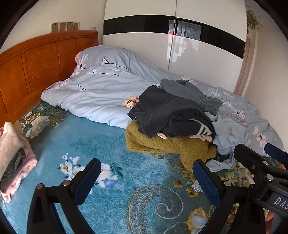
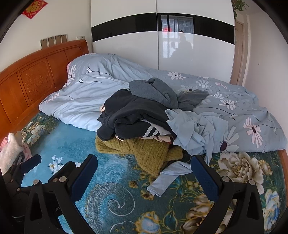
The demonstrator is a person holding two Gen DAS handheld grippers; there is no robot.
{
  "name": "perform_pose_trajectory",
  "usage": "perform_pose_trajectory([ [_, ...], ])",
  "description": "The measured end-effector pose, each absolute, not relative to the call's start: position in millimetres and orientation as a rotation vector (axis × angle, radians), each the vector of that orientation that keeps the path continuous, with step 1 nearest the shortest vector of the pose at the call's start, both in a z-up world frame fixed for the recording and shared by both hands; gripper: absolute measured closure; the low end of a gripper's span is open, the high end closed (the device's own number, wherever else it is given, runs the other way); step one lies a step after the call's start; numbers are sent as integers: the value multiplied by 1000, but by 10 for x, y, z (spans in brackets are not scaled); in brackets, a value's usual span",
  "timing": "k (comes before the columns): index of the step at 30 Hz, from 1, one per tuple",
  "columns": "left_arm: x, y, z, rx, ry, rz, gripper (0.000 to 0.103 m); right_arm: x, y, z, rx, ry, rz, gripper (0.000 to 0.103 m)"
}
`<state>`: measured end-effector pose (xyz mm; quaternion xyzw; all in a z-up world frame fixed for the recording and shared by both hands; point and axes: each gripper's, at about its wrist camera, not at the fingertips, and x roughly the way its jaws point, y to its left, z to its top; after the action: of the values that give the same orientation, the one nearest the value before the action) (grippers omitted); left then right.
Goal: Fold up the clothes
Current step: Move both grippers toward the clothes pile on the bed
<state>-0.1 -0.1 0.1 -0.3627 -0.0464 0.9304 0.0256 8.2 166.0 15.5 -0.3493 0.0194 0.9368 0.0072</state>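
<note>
Left wrist view: a bed (image 1: pixel 111 144) with a blue floral cover, carved wooden headboard (image 1: pixel 32 68), crumpled duvet (image 1: pixel 100 84) and glossy wardrobe (image 1: pixel 172 45) behind — the left gripper (image 1: pixel 146 178) hangs with fingers spread, empty; "DA" shows on the neighbouring tool. Right wrist view: the clothes pile (image 2: pixel 144 118) sits mid-bed against the duvet — the right gripper (image 2: pixel 144 177) also gapes empty; a red wall decoration (image 2: pixel 35 8) is unreadable.

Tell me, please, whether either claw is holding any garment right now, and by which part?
Nothing is held. The left claw and right claw are both open, above the bedspread, short of the clothes pile.
</note>
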Motion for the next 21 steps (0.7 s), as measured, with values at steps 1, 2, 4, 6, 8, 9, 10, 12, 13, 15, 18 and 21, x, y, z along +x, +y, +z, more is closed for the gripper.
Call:
perform_pose_trajectory([
  [1, -2, -3, 1, -1120, -141, 2872, 0, 63, 1660, 139, -1092, 60, 2931, 0],
  [2, -4, -6, 2, -1119, -139, 2869, 0, 43, 1660, 123, -1092, 59, 2933, 0],
  [4, 4, -17, 13, -1112, -132, 2866, 0, 3, 1661, 90, -1091, 58, 2936, 0],
  [6, -69, -4, -50, -1113, -94, 2867, 0, -37, 1662, 57, -1091, 57, 2939, 0],
  [8, -158, 18, -125, -1119, -62, 2863, 0, -77, 1663, 24, -1090, 56, 2942, 0],
  [9, -195, 11, -142, -1119, -75, 2860, 0, -102, 1657, -10, -1088, 54, 2945, 0],
  [10, -224, 3, -154, -1115, -87, 2861, 0, -114, 1660, -40, -1086, 51, 2948, 0],
  [12, -255, 4, -181, -1106, -95, 2866, 0, -157, 1657, -66, -1089, 49, 2948, 0],
  [13, -270, -2, -194, -1106, -98, 2864, 0, -193, 1647, -62, -1097, 47, 2944, 0],
  [15, -305, -11, -225, -1112, -110, 2856, 0, -224, 1647, -86, -1102, 51, 2945, 0],
  [18, -342, -20, -276, -1114, -133, 2845, 0, -273, 1666, -131, -1106, 72, 2949, 0],
  [21, -384, -18, -313, -1121, -160, 2829, 0, -313, 1691, -161, -1112, 90, 2955, 0],
])
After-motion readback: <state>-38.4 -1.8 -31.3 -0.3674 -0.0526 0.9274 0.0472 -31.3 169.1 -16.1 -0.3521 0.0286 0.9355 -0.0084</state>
